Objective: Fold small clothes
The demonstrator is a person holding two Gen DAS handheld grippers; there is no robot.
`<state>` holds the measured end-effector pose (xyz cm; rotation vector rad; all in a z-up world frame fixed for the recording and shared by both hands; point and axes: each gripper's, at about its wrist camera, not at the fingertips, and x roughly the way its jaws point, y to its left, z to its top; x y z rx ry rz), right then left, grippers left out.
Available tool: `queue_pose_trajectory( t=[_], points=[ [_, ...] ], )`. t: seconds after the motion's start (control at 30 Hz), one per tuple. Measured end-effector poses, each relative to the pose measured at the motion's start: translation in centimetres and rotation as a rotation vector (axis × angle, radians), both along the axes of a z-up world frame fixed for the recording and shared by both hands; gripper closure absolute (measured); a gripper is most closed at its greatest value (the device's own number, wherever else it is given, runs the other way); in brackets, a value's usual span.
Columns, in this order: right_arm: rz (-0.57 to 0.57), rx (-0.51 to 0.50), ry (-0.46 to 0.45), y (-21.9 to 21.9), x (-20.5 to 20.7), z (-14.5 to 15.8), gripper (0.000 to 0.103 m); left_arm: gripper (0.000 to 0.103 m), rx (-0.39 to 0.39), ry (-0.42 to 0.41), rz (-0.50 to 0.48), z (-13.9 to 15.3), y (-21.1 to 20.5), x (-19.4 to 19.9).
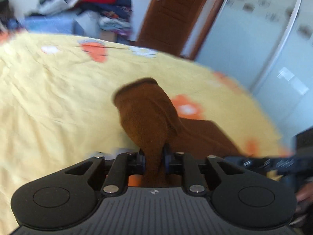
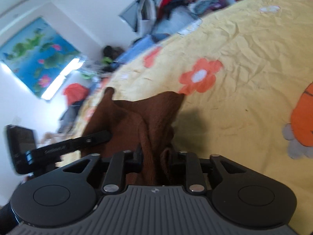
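The left gripper (image 1: 153,159) and right gripper (image 2: 156,157) each pinch the small fuzzy brown garment (image 1: 148,113) over the yellow flowered bedsheet (image 1: 49,98); keep both grips level, pull taut, then lay flat

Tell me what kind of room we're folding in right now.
Most likely a bedroom: a bed under a yellow sheet with orange flowers, a heap of mixed clothes piled beyond it, and a brown wooden door beside pale sliding panels.

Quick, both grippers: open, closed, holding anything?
Left gripper: closed on the brown garment.
Right gripper: closed on a bunched edge of the same brown garment.
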<state>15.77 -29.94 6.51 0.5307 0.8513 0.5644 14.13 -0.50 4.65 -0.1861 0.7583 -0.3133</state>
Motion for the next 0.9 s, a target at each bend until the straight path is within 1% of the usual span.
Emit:
queue_pose_trajectory(
  t=[0.03,0.07,0.1,0.13,0.17,0.2,0.23,0.27,0.3,0.33,0.37,0.4,0.43,0.5,0.53,0.57,0.63,0.67,0.7,0.73,0.77,0.8,0.83,0.87,0.9],
  points=[
    [-0.021,-0.031,0.030,0.4,0.4,-0.5,0.064,0.083,0.028,0.028,0.025,-0.5,0.4,-0.1],
    [-0.042,-0.039,0.046,0.4,0.4,-0.7,0.062,0.083,0.032,0.037,0.039,-0.6,0.9,-0.9],
    [-0.059,-0.017,0.043,0.1,-0.2,-0.5,0.059,0.082,0.029,0.007,0.037,-0.3,1.4,-2.3],
    [-0.068,0.013,0.032,-0.6,-1.0,-0.1,0.051,0.081,0.049,-0.046,0.020,0.1,1.6,-4.3],
    [-0.079,0.039,0.013,-1.4,-2.1,0.5,0.043,0.073,0.097,-0.110,-0.008,0.5,1.5,-6.6],
    [-0.092,0.062,-0.009,-2.3,-3.5,1.3,0.040,0.066,0.159,-0.180,-0.039,0.9,1.2,-9.2],
    [-0.100,0.084,-0.023,-3.0,-4.7,1.9,0.037,0.044,0.221,-0.253,-0.074,0.9,0.7,-11.9],
    [-0.105,0.113,-0.026,-3.8,-5.9,2.4,0.037,0.026,0.277,-0.329,-0.107,0.7,0.3,-14.6],
    [-0.100,0.140,-0.022,-4.4,-6.9,2.8,0.037,0.023,0.333,-0.403,-0.139,0.3,-0.3,-17.2],
    [-0.087,0.154,-0.018,-4.6,-7.8,3.1,0.037,0.024,0.390,-0.456,-0.176,-0.1,-0.9,-19.5],
    [-0.068,0.163,-0.009,-4.6,-8.5,3.4,0.037,0.023,0.441,-0.481,-0.209,-0.6,-1.6,-21.1],
    [-0.045,0.165,0.004,-4.3,-8.8,3.4,0.037,0.023,0.471,-0.486,-0.235,-1.0,-2.2,-22.0],
    [-0.017,0.158,0.021,-3.7,-8.9,3.3,0.037,0.023,0.484,-0.475,-0.252,-1.4,-2.6,-22.6],
    [0.028,0.113,0.063,-2.3,-8.9,2.8,0.037,0.024,0.516,-0.423,-0.262,-2.2,-3.5,-22.5],
    [0.037,0.089,0.085,-1.6,-8.9,2.5,0.038,0.031,0.540,-0.409,-0.245,-2.5,-3.8,-22.3],
    [0.043,0.082,0.103,-1.1,-8.8,2.2,0.038,0.039,0.543,-0.398,-0.231,-2.5,-4.0,-22.1],
    [0.058,0.072,0.125,-0.1,-8.7,1.7,0.038,0.041,0.524,-0.367,-0.215,-2.5,-3.9,-21.4],
    [0.061,0.055,0.135,0.4,-8.4,1.5,0.038,0.043,0.533,-0.359,-0.204,-2.6,-4.0,-21.2],
    [0.058,0.038,0.145,0.7,-8.2,1.4,0.038,0.043,0.538,-0.357,-0.201,-2.7,-4.2,-21.0],
    [0.054,0.026,0.154,0.9,-8.2,1.2,0.039,0.048,0.533,-0.360,-0.198,-2.7,-4.3,-20.8],
    [0.045,0.024,0.158,1.0,-7.9,1.1,0.046,0.064,0.520,-0.358,-0.199,-2.6,-4.4,-20.7],
    [0.038,0.016,0.153,1.1,-7.6,1.2,0.056,0.073,0.499,-0.345,-0.204,-2.5,-4.4,-20.5],
    [0.041,-0.009,0.144,1.3,-7.3,1.4,0.079,0.082,0.481,-0.330,-0.201,-2.5,-4.3,-20.5],
    [0.049,-0.035,0.129,1.5,-6.7,1.6,0.079,0.087,0.477,-0.322,-0.201,-2.7,-4.4,-20.3],
    [0.051,-0.048,0.100,1.5,-6.3,2.0,0.079,0.088,0.483,-0.321,-0.205,-2.9,-4.6,-20.4]
  ],
)
